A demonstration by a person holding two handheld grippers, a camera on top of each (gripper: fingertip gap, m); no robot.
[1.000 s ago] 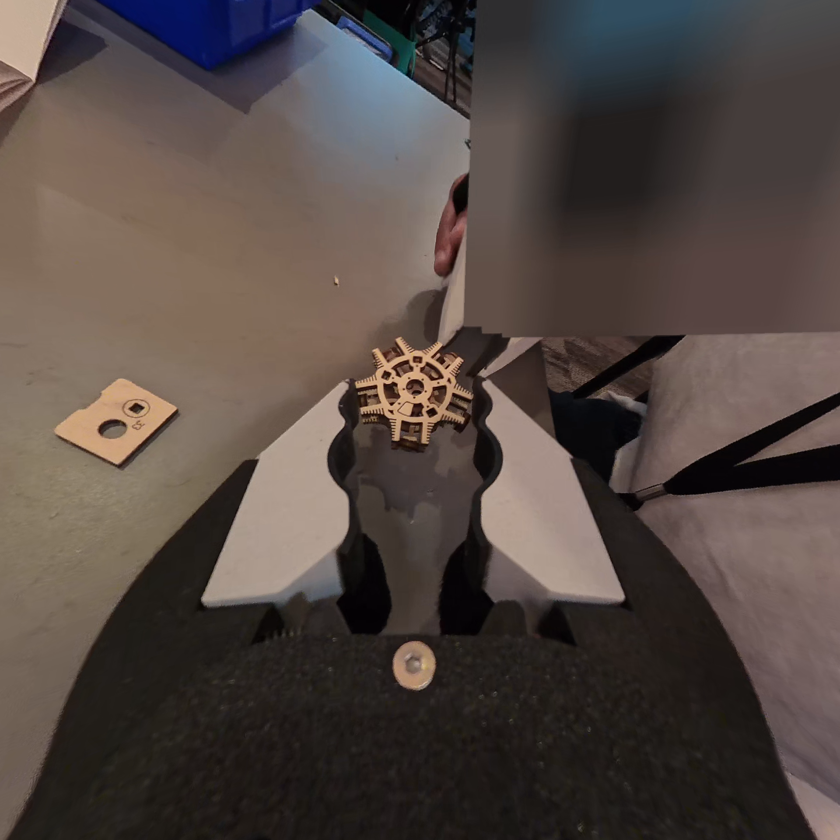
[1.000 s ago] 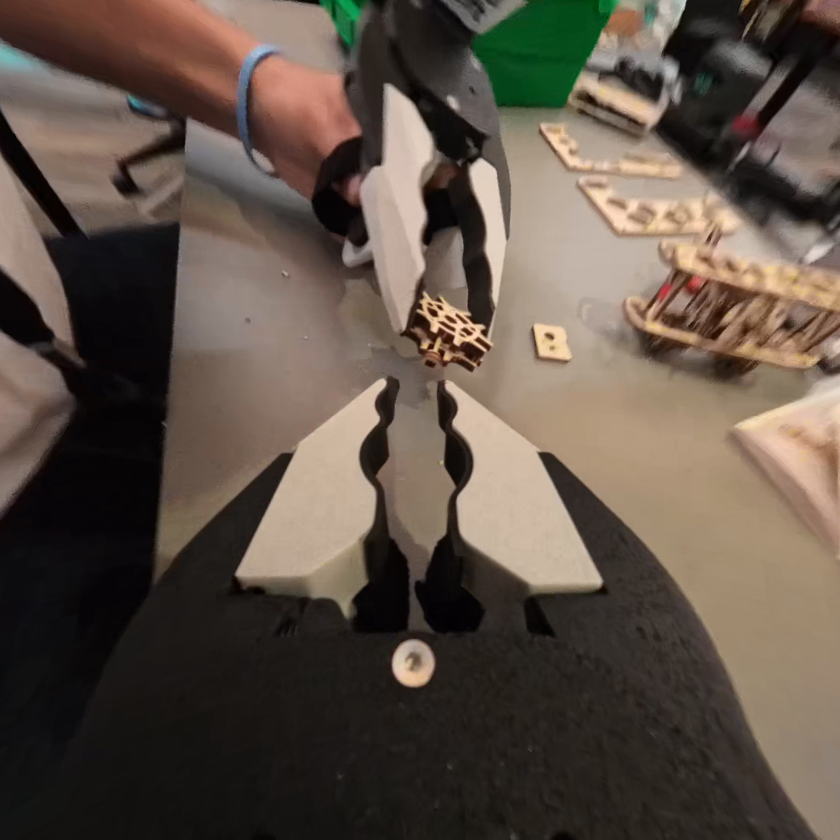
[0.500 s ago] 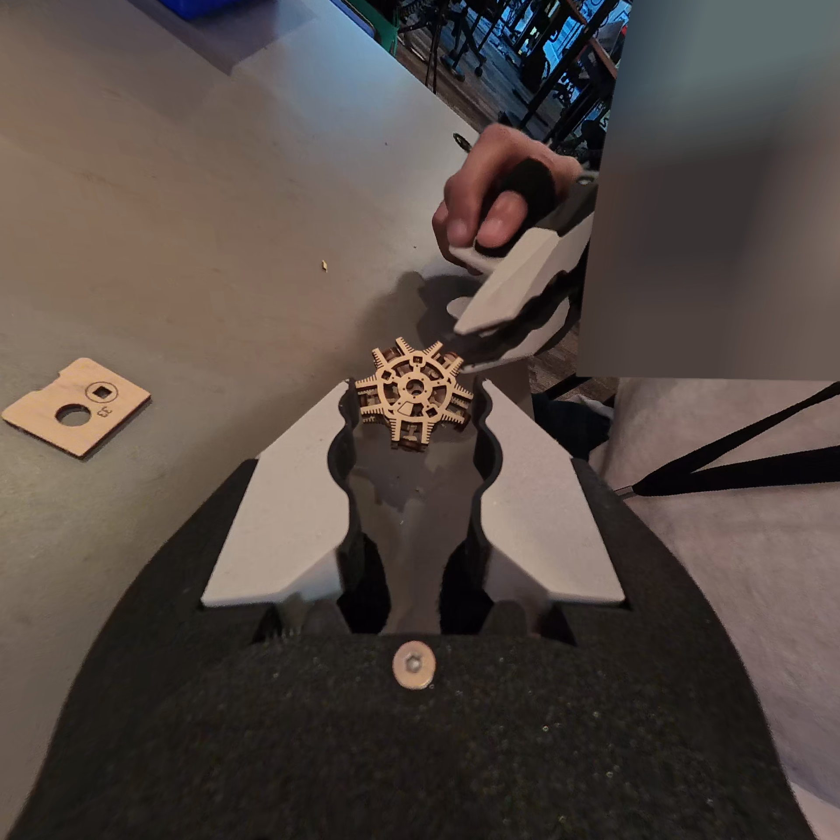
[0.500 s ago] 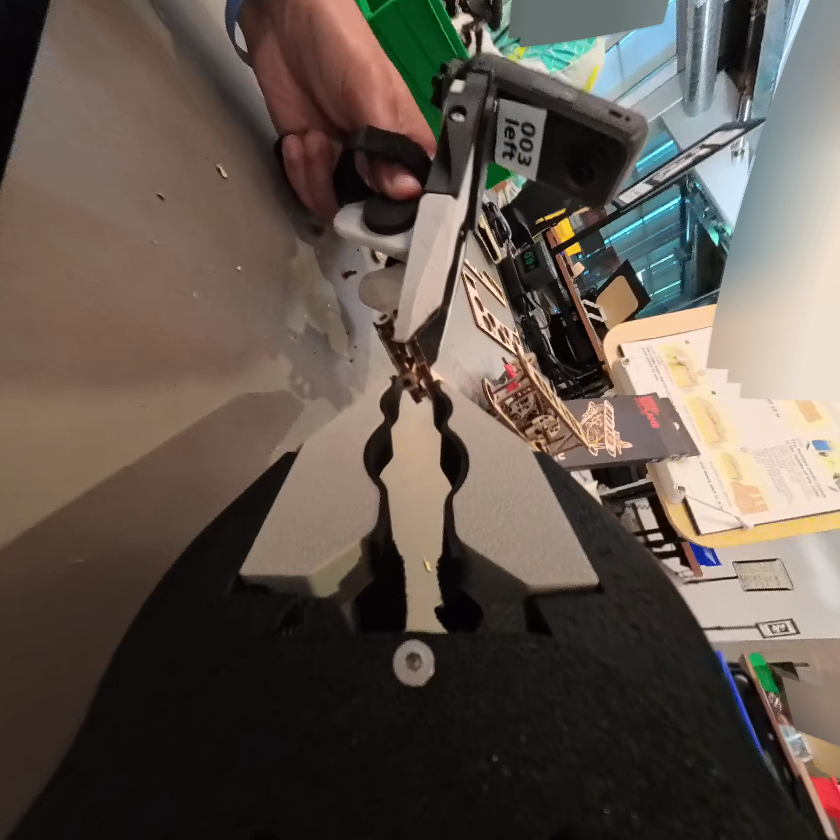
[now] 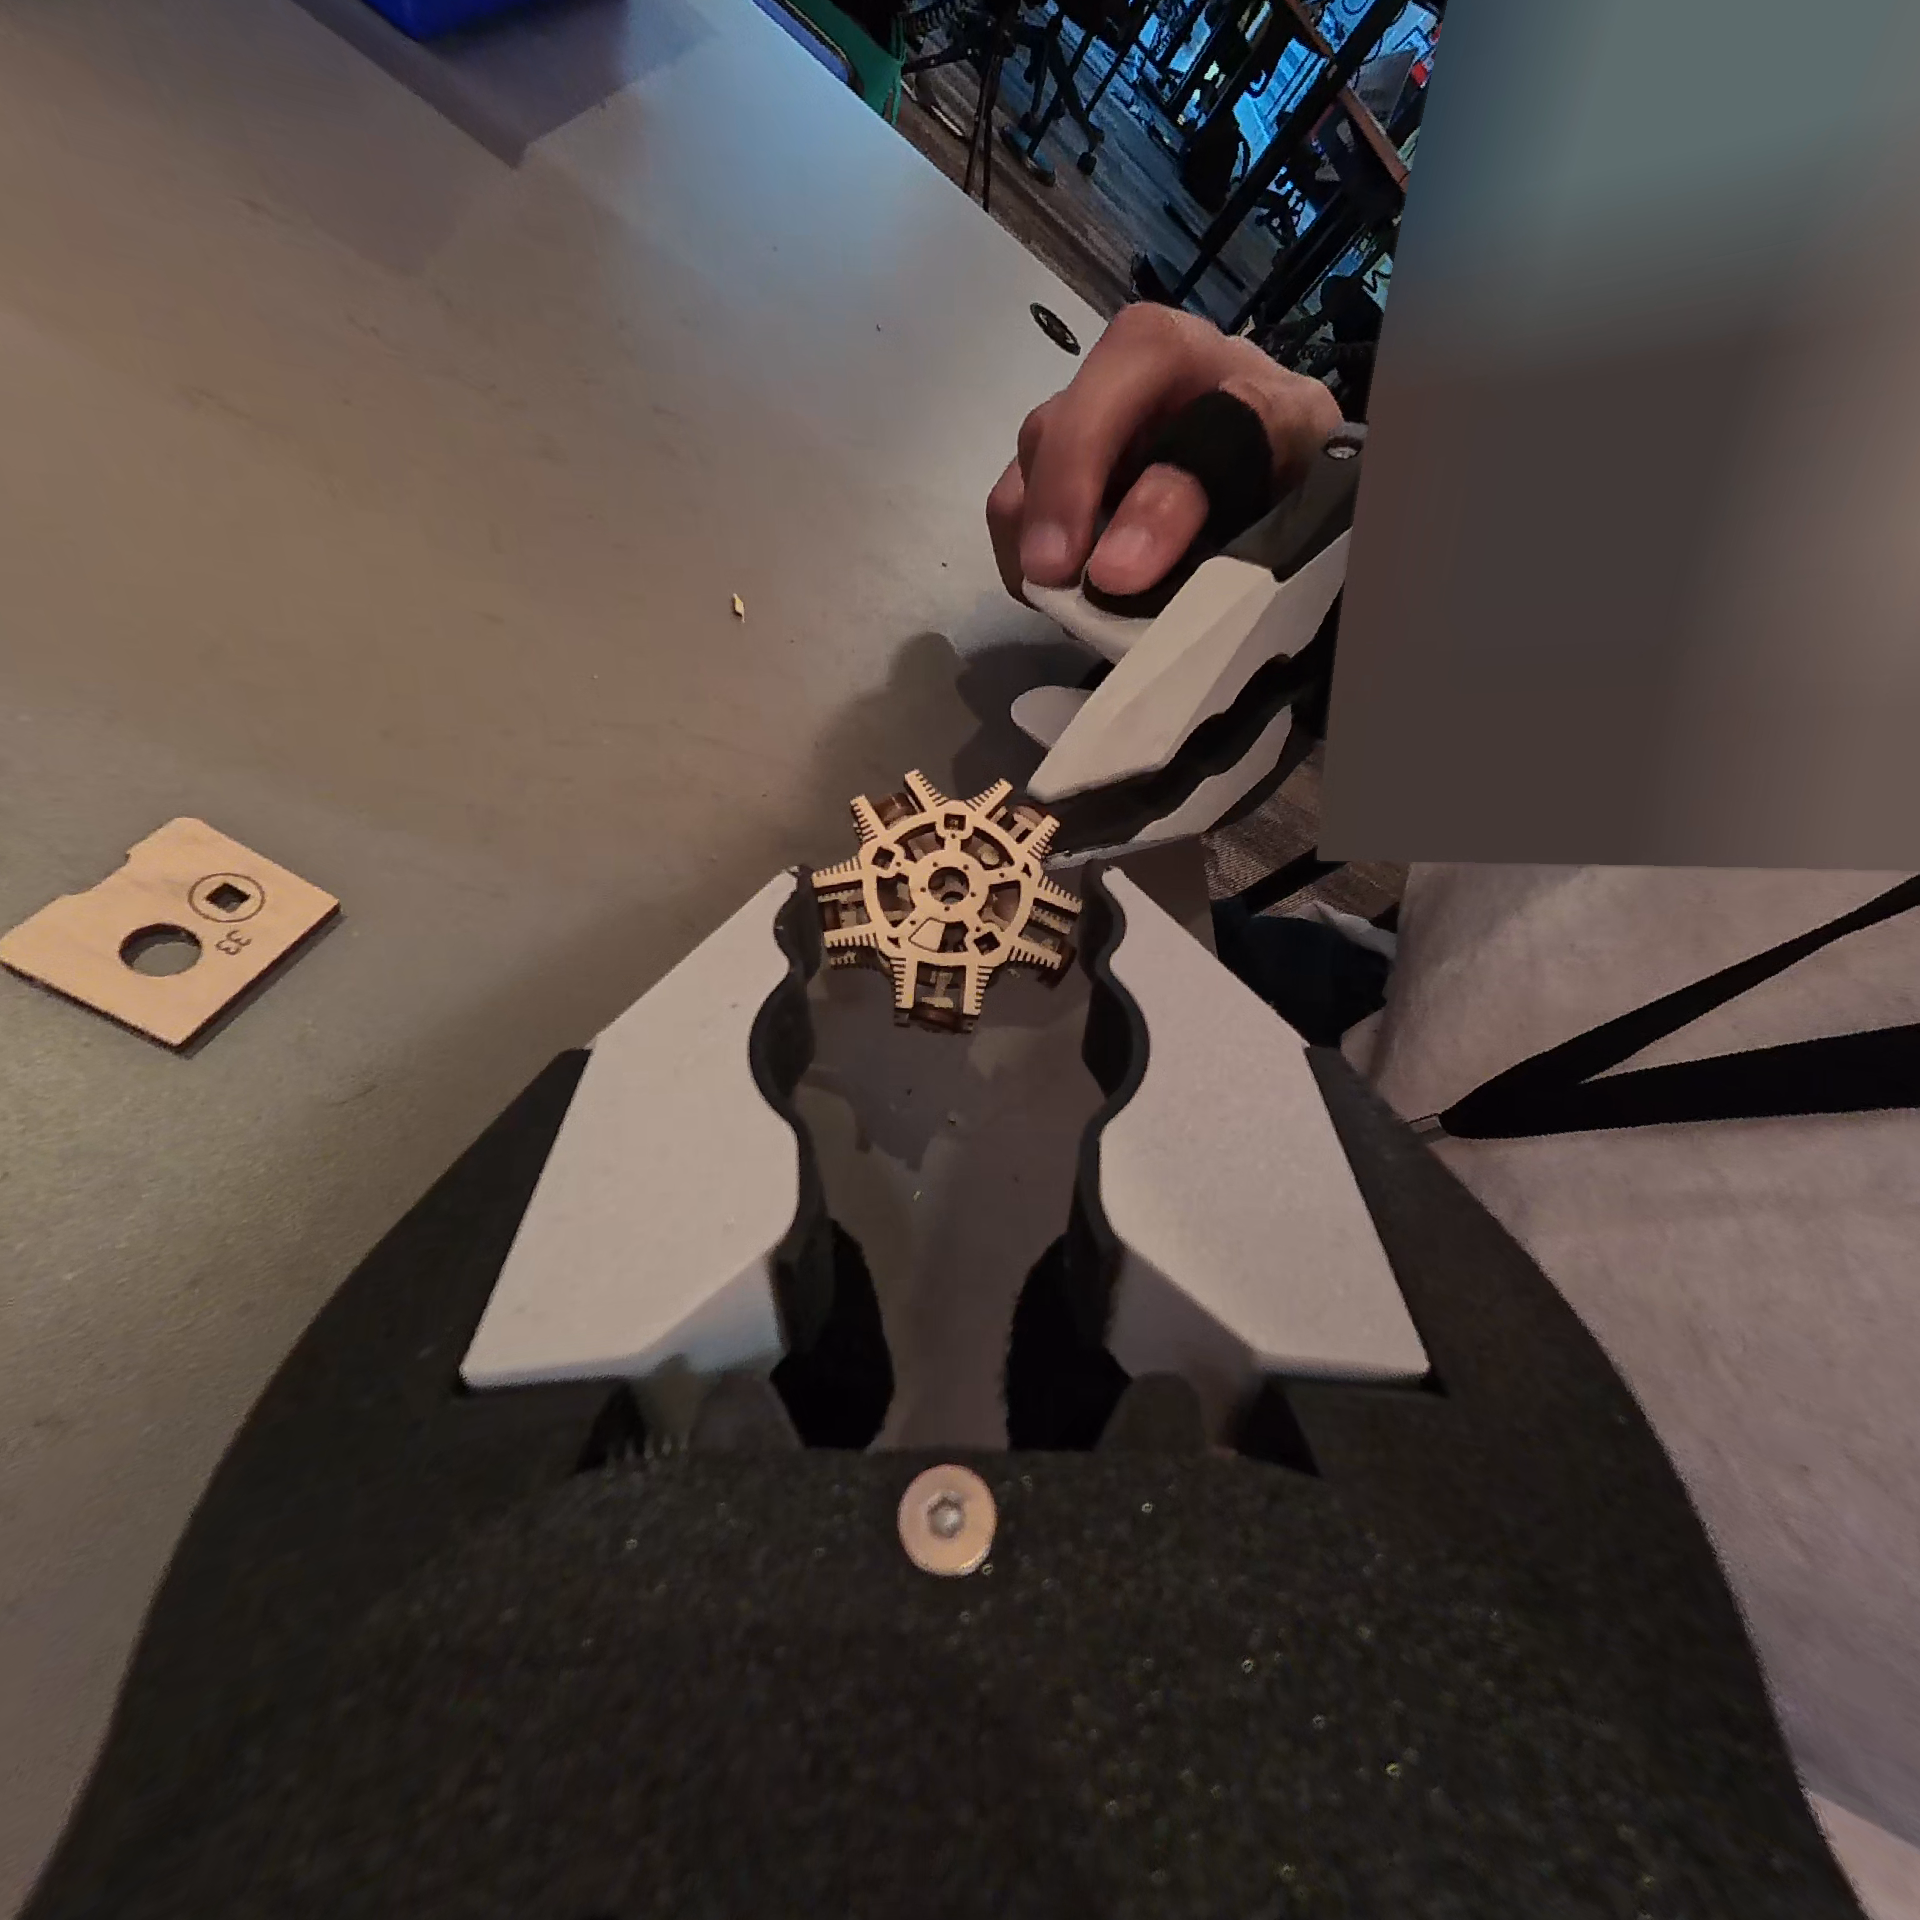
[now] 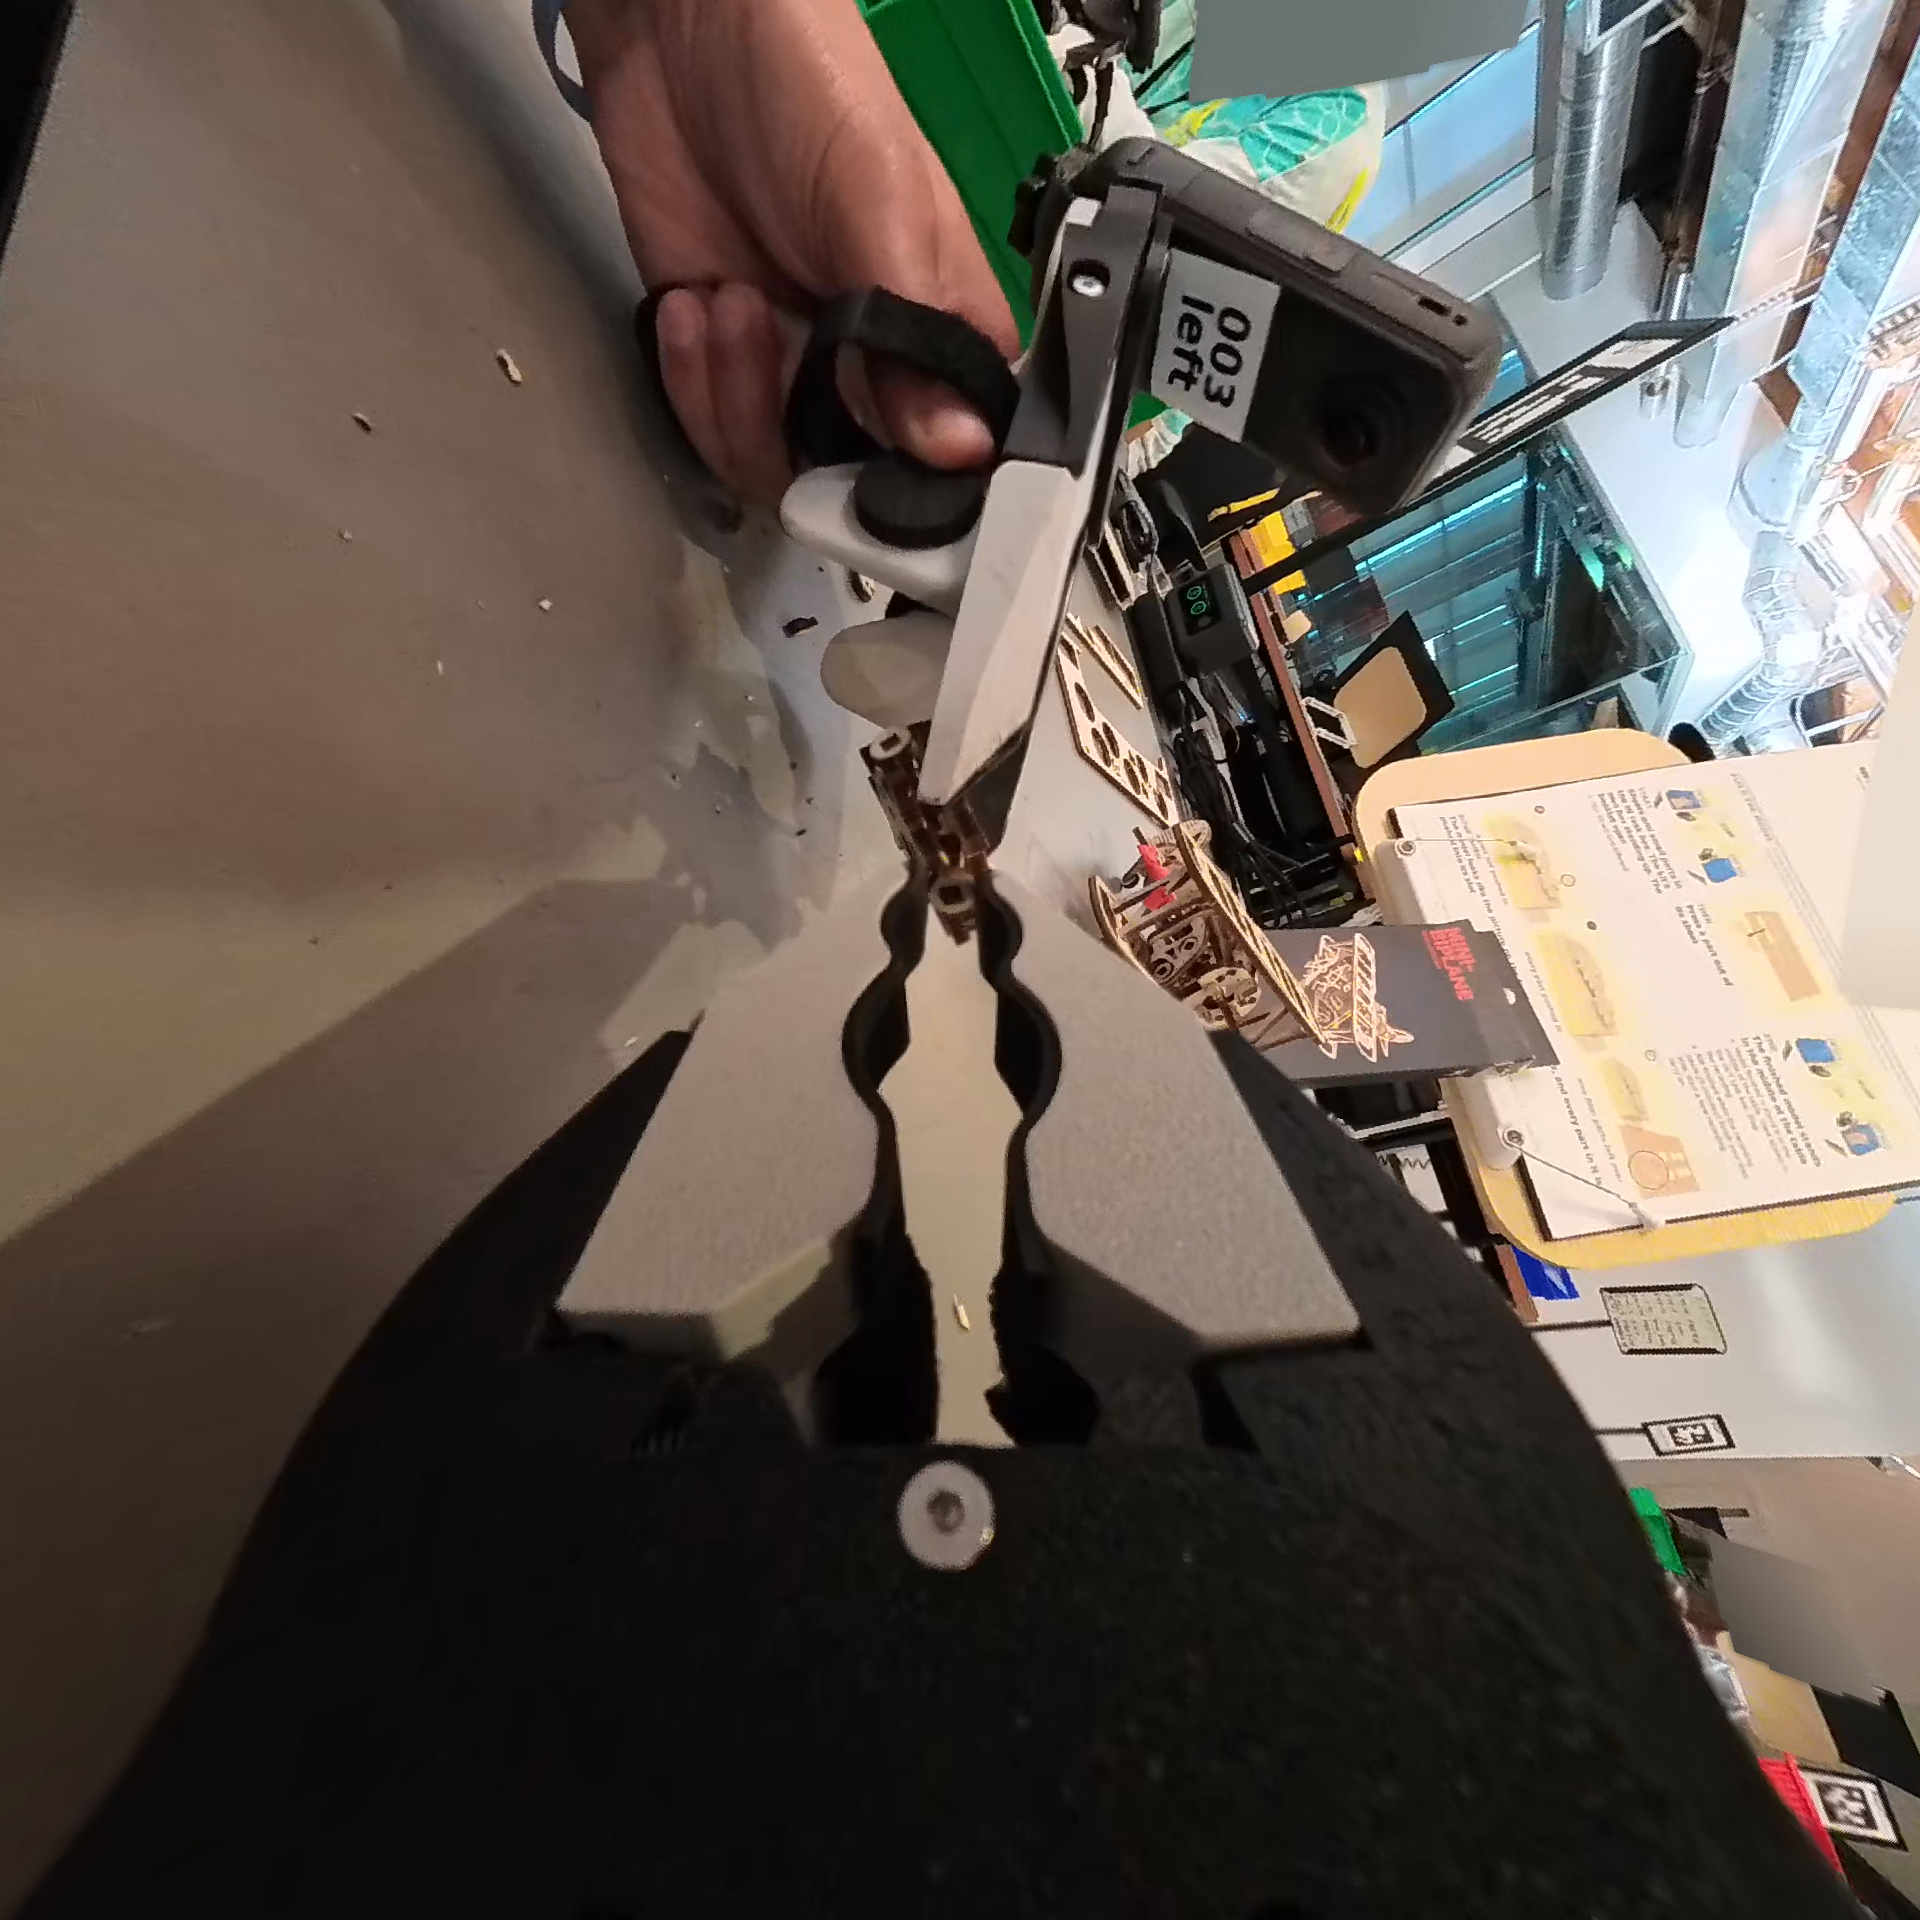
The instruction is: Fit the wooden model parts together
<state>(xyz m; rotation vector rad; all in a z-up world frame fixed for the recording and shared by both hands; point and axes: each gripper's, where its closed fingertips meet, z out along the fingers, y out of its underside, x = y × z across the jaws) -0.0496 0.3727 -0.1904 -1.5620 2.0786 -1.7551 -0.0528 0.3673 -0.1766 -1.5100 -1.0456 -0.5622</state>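
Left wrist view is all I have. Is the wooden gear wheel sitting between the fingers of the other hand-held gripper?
Observer: Yes. The right wrist view shows the gear wheel edge-on, with its lower rim between the tips of the right hand-held gripper. I cannot tell whether they pinch it.
Operator: Is the rest of the model anywhere?
Observer: A partly built wooden plane stands on the table beyond the wheel, to the right in that view.
Operator: Any guide nearby?
Observer: An instruction sheet sits farther right, past the plane.
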